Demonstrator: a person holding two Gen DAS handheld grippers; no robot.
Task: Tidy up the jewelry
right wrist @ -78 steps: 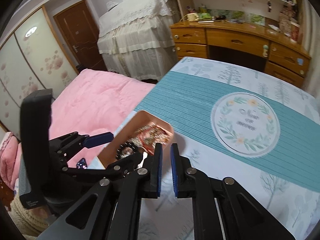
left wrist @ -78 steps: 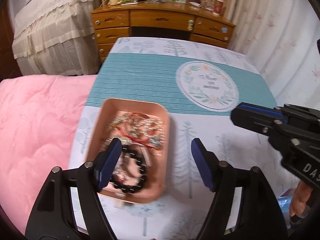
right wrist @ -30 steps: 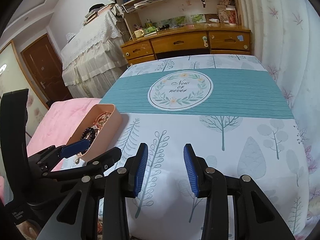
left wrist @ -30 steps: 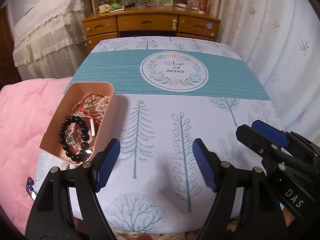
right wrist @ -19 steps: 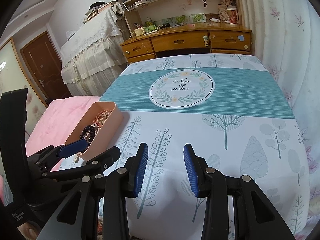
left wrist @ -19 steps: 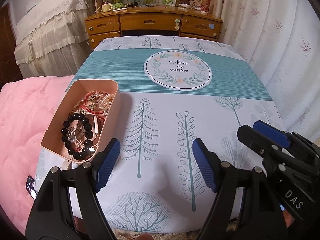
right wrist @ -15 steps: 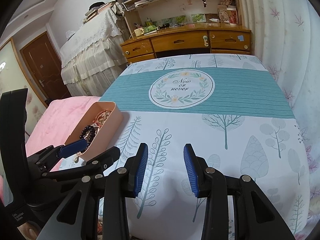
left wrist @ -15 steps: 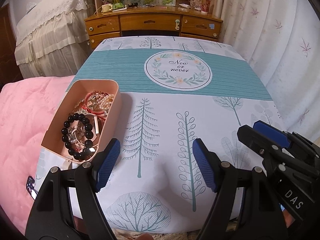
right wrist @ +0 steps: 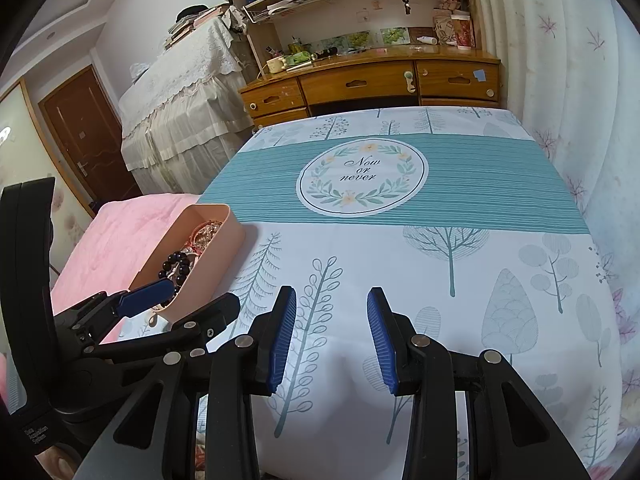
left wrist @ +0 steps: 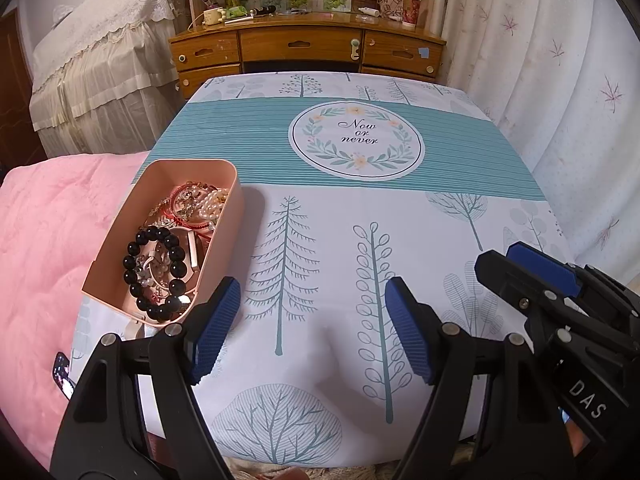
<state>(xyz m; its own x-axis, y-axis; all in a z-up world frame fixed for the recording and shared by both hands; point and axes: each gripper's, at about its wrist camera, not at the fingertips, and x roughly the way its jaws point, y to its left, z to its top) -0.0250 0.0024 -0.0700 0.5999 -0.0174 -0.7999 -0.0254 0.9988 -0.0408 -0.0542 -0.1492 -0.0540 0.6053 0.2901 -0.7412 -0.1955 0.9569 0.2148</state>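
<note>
A pink tray (left wrist: 227,216) sits at the table's left edge, filled with jewelry: a black bead bracelet (left wrist: 156,268), pearls and red strings (left wrist: 200,204). It also shows in the right wrist view (right wrist: 216,248). My left gripper (left wrist: 312,324) is open and empty, low over the tablecloth just right of the tray's near end. My right gripper (right wrist: 332,336) is open and empty over the cloth's near middle, to the right of the left one.
The table wears a white and teal cloth (left wrist: 360,208) with a round "Now or never" print (left wrist: 356,140). A pink quilt (left wrist: 44,232) lies left of the table. A wooden desk (left wrist: 308,48) stands behind, curtains (left wrist: 560,80) at the right.
Both grippers pulled back from the tray toward the table's near edge; the right gripper opened. In the last half second nothing moved.
</note>
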